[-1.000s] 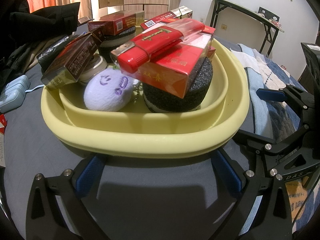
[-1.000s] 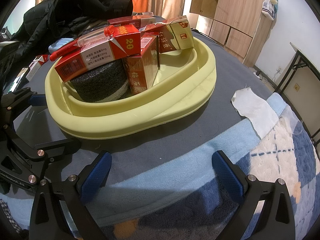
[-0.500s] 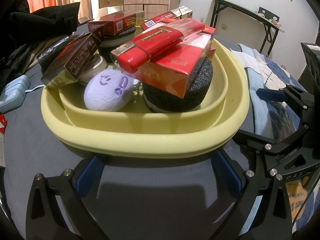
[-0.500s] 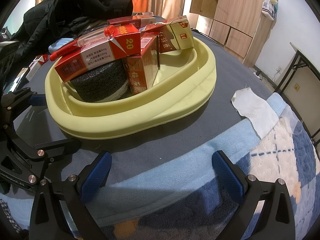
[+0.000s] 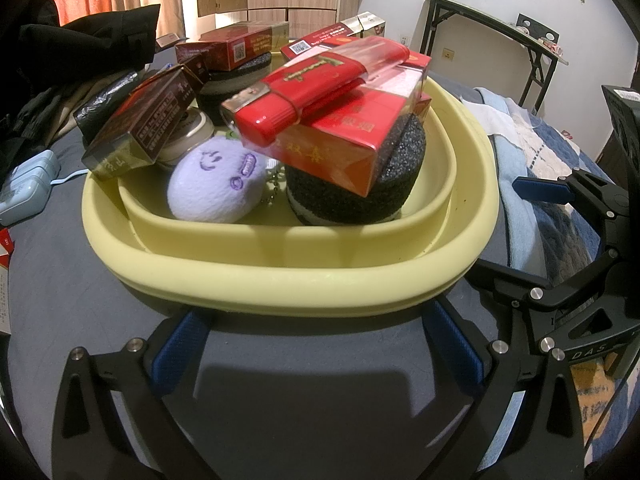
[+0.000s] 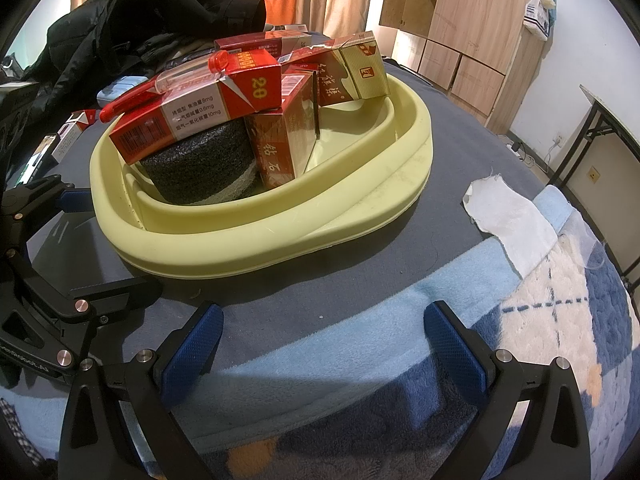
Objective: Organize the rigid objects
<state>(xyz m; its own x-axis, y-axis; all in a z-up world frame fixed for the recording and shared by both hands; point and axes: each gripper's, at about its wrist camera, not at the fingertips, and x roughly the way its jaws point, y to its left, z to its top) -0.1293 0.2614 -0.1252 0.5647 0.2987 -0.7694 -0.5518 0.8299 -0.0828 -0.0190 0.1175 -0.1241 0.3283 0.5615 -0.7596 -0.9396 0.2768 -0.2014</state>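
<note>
A pale yellow basin [image 5: 280, 280] [image 6: 280, 240] sits on the bed, piled with things. In the left wrist view it holds a red lighter [image 5: 304, 92] on a red cigarette box [image 5: 352, 140], a black sponge roll [image 5: 352, 196], a purple plush face [image 5: 218, 186] and a dark brown box [image 5: 140, 124]. In the right wrist view a red box marked 20 [image 6: 192, 120] lies on the roll. My left gripper [image 5: 316, 344] is open and empty just before the basin's near rim. My right gripper [image 6: 320, 340] is open and empty, set back from the basin.
A white cloth [image 6: 508, 220] lies on the blanket right of the basin. Black clothes [image 6: 152, 28] are heaped behind it. A blue power strip [image 5: 24, 192] and small boxes [image 6: 72, 128] lie at the left. A folding table [image 5: 500, 40] stands by the wall.
</note>
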